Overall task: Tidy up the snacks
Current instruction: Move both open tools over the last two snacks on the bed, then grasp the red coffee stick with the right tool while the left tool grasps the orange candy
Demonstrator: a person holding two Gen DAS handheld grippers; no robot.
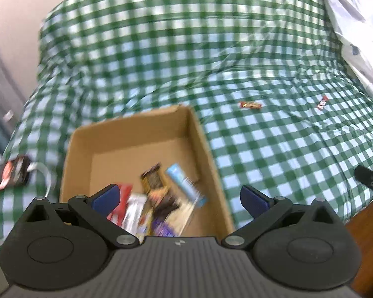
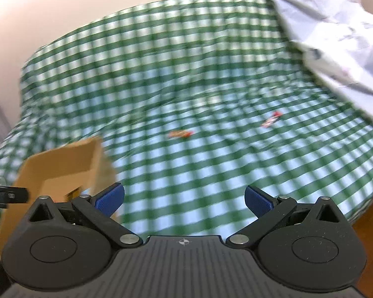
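An open cardboard box (image 1: 136,134) rests on a green-and-white checked bedcover (image 1: 273,149). Several snack packets (image 1: 159,201) lie inside it, among them a light blue one (image 1: 186,185). My left gripper (image 1: 180,198) hovers over the box's near end, open and holding nothing. Two small sweets lie on the cover beyond the box: an orange-red one (image 1: 250,105) (image 2: 181,134) and a red-and-white one (image 1: 322,103) (image 2: 271,120). My right gripper (image 2: 184,200) is open and empty above the cover, with the box (image 2: 62,164) at its left. Both views are blurred.
A dark packet (image 1: 12,173) lies on the cover left of the box. A pale crumpled sheet (image 2: 335,44) covers the bed's far right. A wooden surface (image 1: 368,243) shows at the bed's near right edge. A bare wall stands behind the bed.
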